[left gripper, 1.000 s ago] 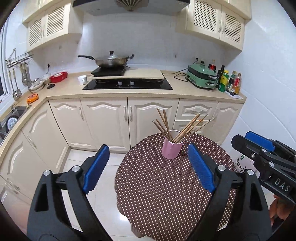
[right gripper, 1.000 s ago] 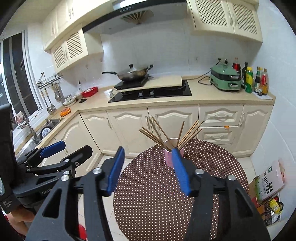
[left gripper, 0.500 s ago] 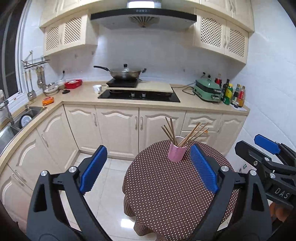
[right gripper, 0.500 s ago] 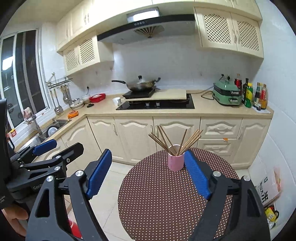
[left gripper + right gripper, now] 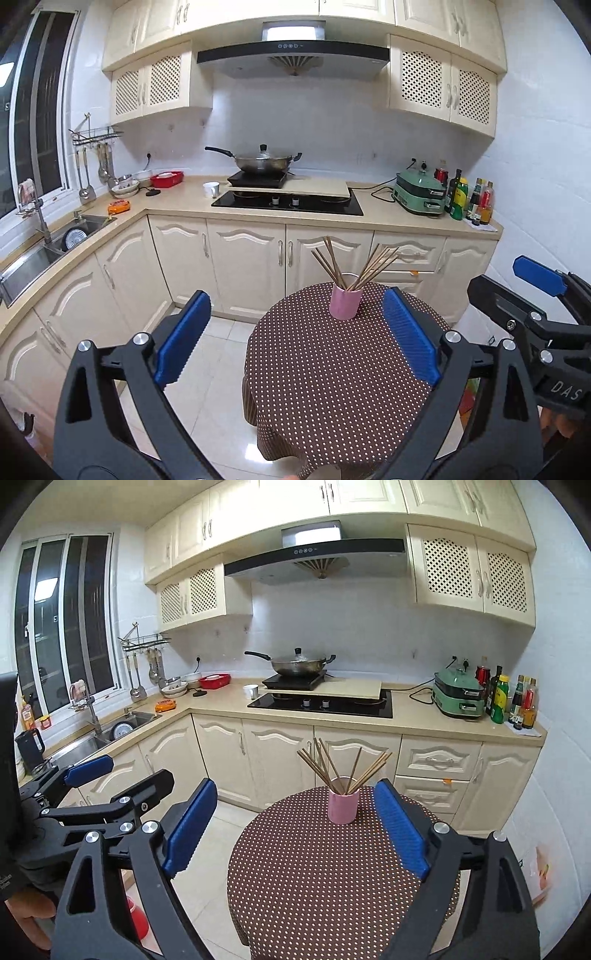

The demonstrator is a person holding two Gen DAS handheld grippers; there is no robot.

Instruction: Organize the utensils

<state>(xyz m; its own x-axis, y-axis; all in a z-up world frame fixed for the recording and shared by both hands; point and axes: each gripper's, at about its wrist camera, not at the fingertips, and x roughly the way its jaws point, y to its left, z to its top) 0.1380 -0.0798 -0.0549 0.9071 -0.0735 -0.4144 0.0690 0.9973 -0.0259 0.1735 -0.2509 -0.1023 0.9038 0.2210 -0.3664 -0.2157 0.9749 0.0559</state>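
A: Kitchen cabinets behind; our dotted round table (image 5: pixel 332 376) carries a pink cup (image 5: pixel 345 303) at twelve o'clock, chopsticks (image 5: pixel 356 264) inside.

B: Light, stiff, slippery sticks, we judge; pinch mid-shaft. They fan upward toward eleven and one. Our left gripper (image 5: pixel 295 341) and right gripper (image 5: pixel 293 829) are widening, both empty.

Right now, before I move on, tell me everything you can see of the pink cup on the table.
The pink cup is a plain, matte cylinder without a handle and may be ceramic or plastic. It stands upright near the far edge of the round table, on its brown cloth with white dots. Its open top holds a bundle of brown wooden chopsticks that fan outward and lean on the rim. Nothing else touches the cup, and neither hand-held gripper reaches it.
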